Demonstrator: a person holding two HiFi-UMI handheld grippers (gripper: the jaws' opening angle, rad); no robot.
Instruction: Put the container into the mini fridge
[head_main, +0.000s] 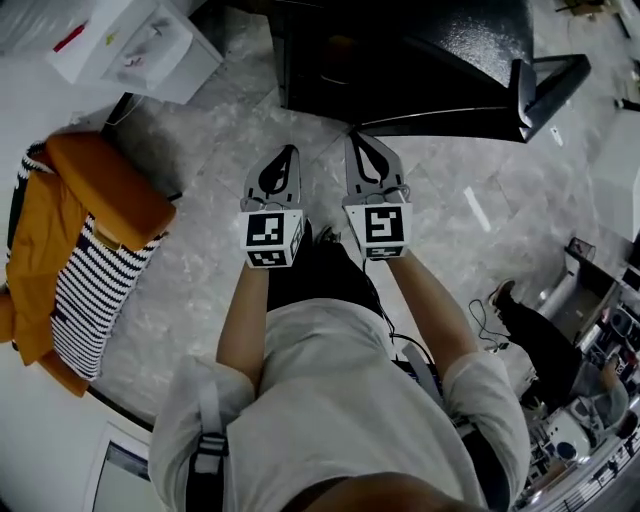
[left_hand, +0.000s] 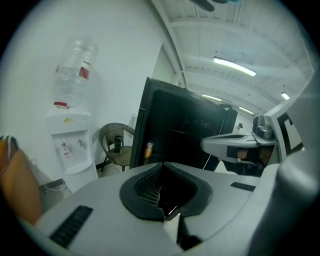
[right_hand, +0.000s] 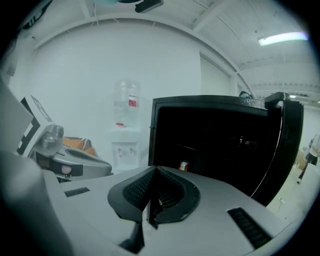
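Observation:
The black mini fridge (head_main: 400, 60) stands on the floor straight ahead, its door (head_main: 545, 90) swung out to the right and its inside dark. A small orange can (right_hand: 184, 165) stands low at the fridge's front; whether it is inside, I cannot tell. It also shows in the left gripper view as the can (left_hand: 148, 149). I hold both grippers side by side, pointing at the fridge and short of it. The left gripper (head_main: 288, 152) (left_hand: 162, 164) is shut with nothing in it. The right gripper (head_main: 360, 138) (right_hand: 155, 169) is shut and holds nothing either.
A white water dispenser (head_main: 130, 40) (left_hand: 70, 140) stands left of the fridge, with a wicker chair (left_hand: 115, 145) between them carrying a dark bottle. An orange chair with striped cloth (head_main: 90, 230) is at my left. Another person's legs (head_main: 540, 340) and a cluttered desk are at my right.

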